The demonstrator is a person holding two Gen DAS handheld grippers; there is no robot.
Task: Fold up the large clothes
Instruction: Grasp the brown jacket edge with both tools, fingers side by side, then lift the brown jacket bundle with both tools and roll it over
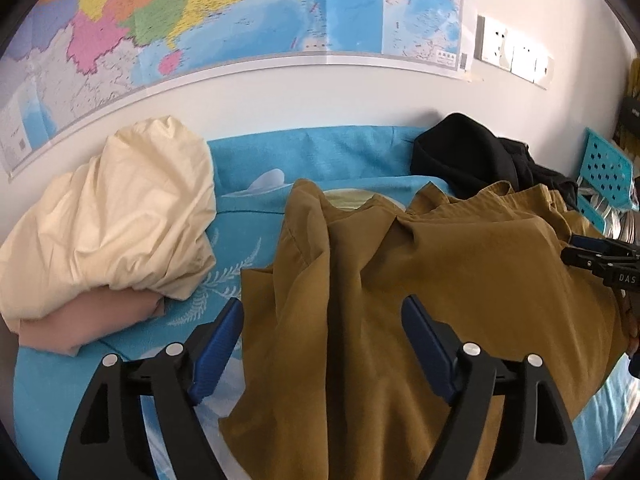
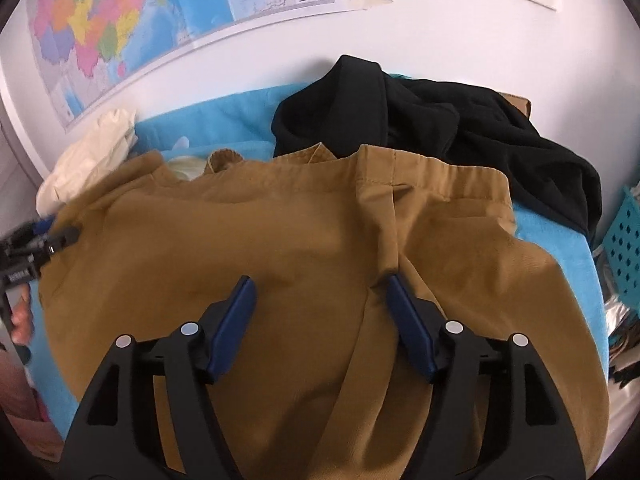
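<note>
Mustard-brown trousers (image 1: 440,280) lie rumpled on a blue patterned bed cover (image 1: 240,248). In the right wrist view the trousers (image 2: 280,240) show their waistband toward the wall. My left gripper (image 1: 322,312) is open and empty, hovering over the trousers' left part. My right gripper (image 2: 320,292) is open and empty over the trousers near the fly seam. The right gripper also shows at the right edge of the left wrist view (image 1: 600,260); the left gripper shows at the left edge of the right wrist view (image 2: 40,244).
A cream cloth (image 1: 112,220) on a pink folded cloth (image 1: 92,324) lies at the left. Black clothes (image 2: 440,120) are heaped by the wall. A teal perforated basket (image 1: 604,168) stands at the right. A wall map (image 1: 200,20) hangs behind the bed.
</note>
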